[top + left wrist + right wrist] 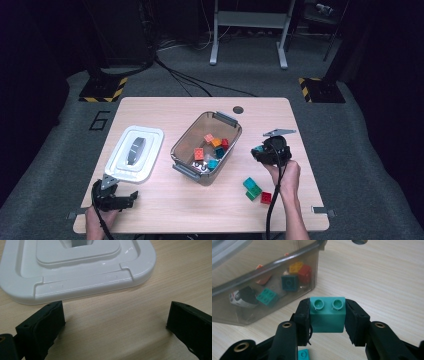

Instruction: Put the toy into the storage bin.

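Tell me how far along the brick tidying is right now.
Partly done. The white lid lies off, beside the clear bin, which already holds several bricks. The right gripper is clamped on a teal brick above the table. Three loose bricks remain on the table. The left gripper waits open near the lid.

High view: the bench [165, 210] is evenly lit from above while the surrounding floor and room fall into deep darkness, and the picture is soft and low in detail. Left gripper view: the white lid [75, 272] carries small bright glare spots near its upper rim and casts a soft shadow onto the wood grain, which is sharp mid-frame. Right gripper view: the teal brick [327, 314] is crisp, the tinted bin [262, 290] dims its contents, and the nearest black tool parts blur.
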Available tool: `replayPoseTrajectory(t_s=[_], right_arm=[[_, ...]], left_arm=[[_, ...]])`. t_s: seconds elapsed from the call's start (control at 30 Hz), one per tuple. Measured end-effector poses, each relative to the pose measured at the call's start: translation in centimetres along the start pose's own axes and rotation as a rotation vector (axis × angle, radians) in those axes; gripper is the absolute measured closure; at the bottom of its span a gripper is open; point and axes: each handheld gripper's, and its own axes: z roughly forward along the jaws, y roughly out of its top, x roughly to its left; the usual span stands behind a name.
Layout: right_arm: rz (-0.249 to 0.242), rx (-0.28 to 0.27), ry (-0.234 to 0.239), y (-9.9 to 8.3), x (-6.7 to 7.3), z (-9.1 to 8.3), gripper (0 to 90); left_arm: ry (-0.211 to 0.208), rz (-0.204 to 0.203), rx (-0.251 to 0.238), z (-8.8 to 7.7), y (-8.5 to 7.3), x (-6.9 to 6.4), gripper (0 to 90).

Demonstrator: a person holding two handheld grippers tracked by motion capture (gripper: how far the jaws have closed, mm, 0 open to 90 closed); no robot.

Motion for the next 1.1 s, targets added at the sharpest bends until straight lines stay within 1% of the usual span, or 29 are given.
replayPoseTrajectory(t_s=[0.03,0.1,0.17,0.27,0.33,0.5,0.6,0.63,0.67,0.73,0.9,0.93,1.1], right_arm=[[0.004,-0.001,0.001,0.3,0.1,-0.2,58.9],[-0.007,-0.008,-0.001,0.8,0.1,-0.4,58.9],[-0.004,-0.008,-0.003,1.4,0.3,-0.7,58.9],[-0.023,-0.021,-0.002,2.2,0.6,-1.0,58.9],[-0.029,-0.022,-0.005,2.7,0.8,-1.3,58.9],[-0.044,-0.04,0.002,4.2,1.5,-1.7,58.9],[-0.071,-0.045,0.006,5.0,1.9,-1.8,58.9],[-0.065,-0.04,0.005,5.3,2.1,-1.9,58.9],[-0.081,-0.05,0.009,5.6,2.2,-1.8,58.9],[-0.086,-0.048,0.012,6.1,2.7,-1.8,58.9],[-0.118,-0.051,0.028,7.4,3.8,-1.4,58.9],[-0.121,-0.047,0.033,7.6,4.1,-1.3,58.9],[-0.171,-0.034,0.047,8.6,5.3,-0.1,58.8]], left_arm=[[0.0,0.0,0.0,0.0,0.0,0.0,1.3],[0.0,0.0,0.0,0.0,0.0,0.0,1.3],[0.0,0.0,0.0,0.0,0.0,0.0,1.3],[0.0,-0.001,0.0,0.0,0.0,0.0,1.3],[0.004,-0.003,-0.008,0.1,0.0,0.0,1.3],[0.002,-0.003,-0.006,0.0,0.0,0.0,1.3],[0.002,-0.003,-0.006,0.0,0.0,0.0,1.3],[0.002,-0.003,-0.007,0.1,0.0,0.0,1.3],[0.003,-0.002,-0.007,0.1,0.0,0.0,1.3],[0.002,-0.004,-0.005,0.1,0.0,0.0,1.3],[0.002,-0.004,-0.005,0.1,0.0,0.0,1.3],[0.002,-0.004,-0.005,0.1,0.0,0.0,1.3],[0.002,-0.004,-0.005,0.1,0.0,0.0,1.3]])
